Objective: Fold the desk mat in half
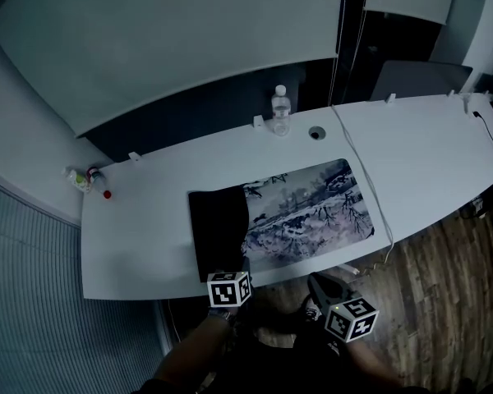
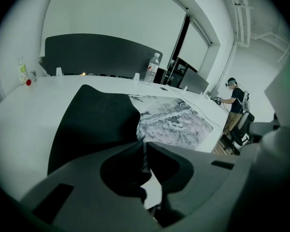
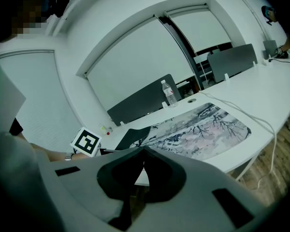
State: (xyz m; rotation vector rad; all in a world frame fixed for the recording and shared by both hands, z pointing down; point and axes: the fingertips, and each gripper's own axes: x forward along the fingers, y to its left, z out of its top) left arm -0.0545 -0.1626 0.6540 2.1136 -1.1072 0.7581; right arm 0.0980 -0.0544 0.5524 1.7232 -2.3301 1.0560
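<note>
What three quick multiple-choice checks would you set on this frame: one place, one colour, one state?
1. Where does the water bottle stand relative to the desk mat?
A. on top of it
B. beyond it, near the desk's far edge
C. under the desk

2. What colour is the mat's underside?
A. black
B. red
C. white

3. How does the mat lie?
A. fully flat, print up
B. rolled into a tube
C. left end turned over, underside showing

Answers:
1 B: the head view shows the bottle upright by the back edge, clear of the mat.
2 A: the turned-over part is plain black beside the printed face.
3 C: print covers the right part only, and black covers the left end.
</note>
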